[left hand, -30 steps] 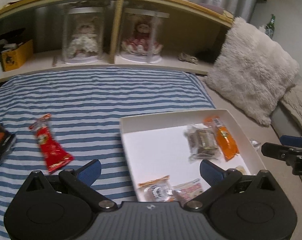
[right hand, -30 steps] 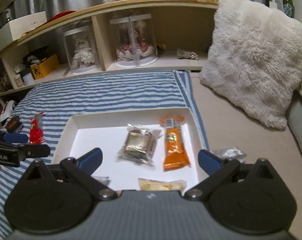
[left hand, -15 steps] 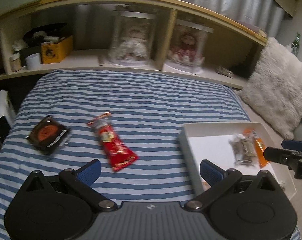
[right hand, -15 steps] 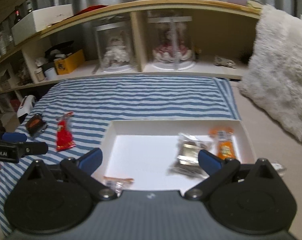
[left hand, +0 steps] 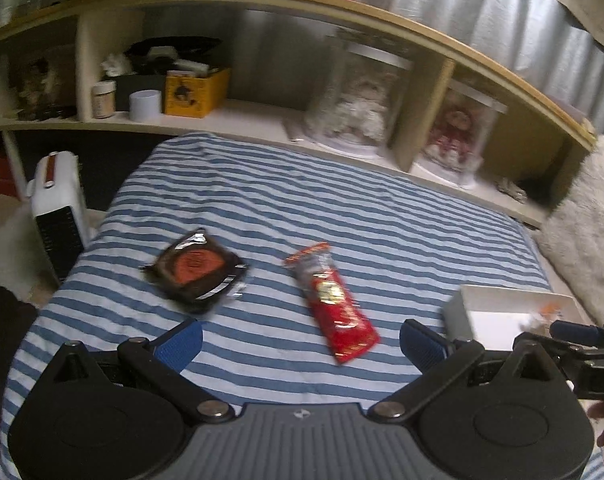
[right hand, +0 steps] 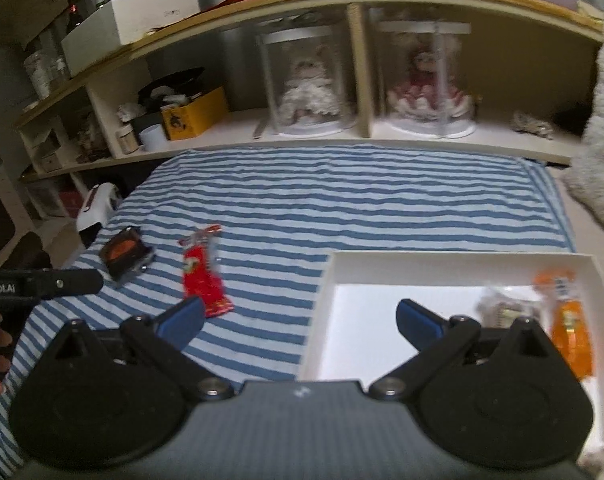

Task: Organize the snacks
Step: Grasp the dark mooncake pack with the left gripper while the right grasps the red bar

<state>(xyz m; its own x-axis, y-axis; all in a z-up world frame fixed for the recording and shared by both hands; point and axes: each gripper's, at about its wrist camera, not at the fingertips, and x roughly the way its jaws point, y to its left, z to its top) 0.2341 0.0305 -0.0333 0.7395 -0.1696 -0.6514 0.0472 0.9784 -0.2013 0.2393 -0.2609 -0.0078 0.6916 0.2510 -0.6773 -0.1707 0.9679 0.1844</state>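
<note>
A red snack packet (left hand: 334,312) lies on the striped blanket, and shows in the right wrist view (right hand: 203,280) too. A dark packet with an orange round label (left hand: 193,270) lies left of it (right hand: 125,256). The white box (right hand: 454,276) holds an orange packet (right hand: 568,324) and a clear-wrapped snack (right hand: 506,310); its corner shows in the left wrist view (left hand: 502,312). My left gripper (left hand: 299,346) is open and empty, just short of the red packet. My right gripper (right hand: 299,322) is open and empty, over the box's left edge.
A shelf unit (right hand: 362,128) with two dolls in clear cases stands behind the bed. A fluffy white pillow (left hand: 586,232) lies at the right. A white heater (left hand: 57,208) stands off the bed's left edge. A yellow box (left hand: 193,90) sits on the shelf.
Both grippers have swung left. The red and dark packets have moved toward the centre of the left view, and the white box has slid to the right in both views.
</note>
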